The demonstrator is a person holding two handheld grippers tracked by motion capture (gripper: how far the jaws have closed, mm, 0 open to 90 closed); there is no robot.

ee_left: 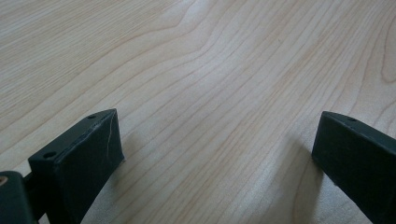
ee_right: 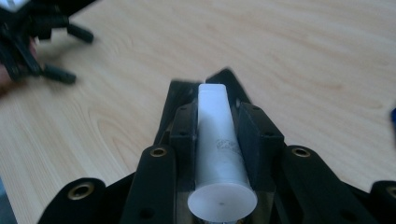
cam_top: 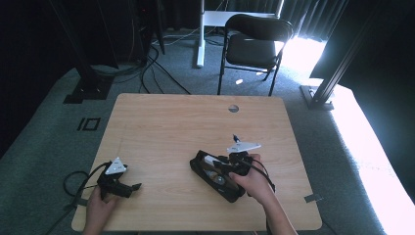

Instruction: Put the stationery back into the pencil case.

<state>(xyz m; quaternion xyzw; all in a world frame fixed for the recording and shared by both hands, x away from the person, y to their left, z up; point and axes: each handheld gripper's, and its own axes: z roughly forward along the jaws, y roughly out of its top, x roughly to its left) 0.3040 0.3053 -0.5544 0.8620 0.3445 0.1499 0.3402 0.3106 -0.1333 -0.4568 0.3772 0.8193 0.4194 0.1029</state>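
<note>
My right gripper point(ee_right: 215, 140) is clamped on a white plastic squeeze tube point(ee_right: 218, 140): both black pads press its flanks, the round cap end faces my camera, and the flat crimped end points away over the light wooden table point(cam_top: 176, 122). In the high view this gripper point(cam_top: 215, 169) sits right of the table's centre, near the front edge, in the person's right hand point(cam_top: 252, 181). My left gripper point(cam_top: 128, 188) rests near the front left corner, well apart from the tube. Its jaws stand wide apart, with bare wood between them. Beyond the table stands a black folding chair point(cam_top: 252, 46).
</note>
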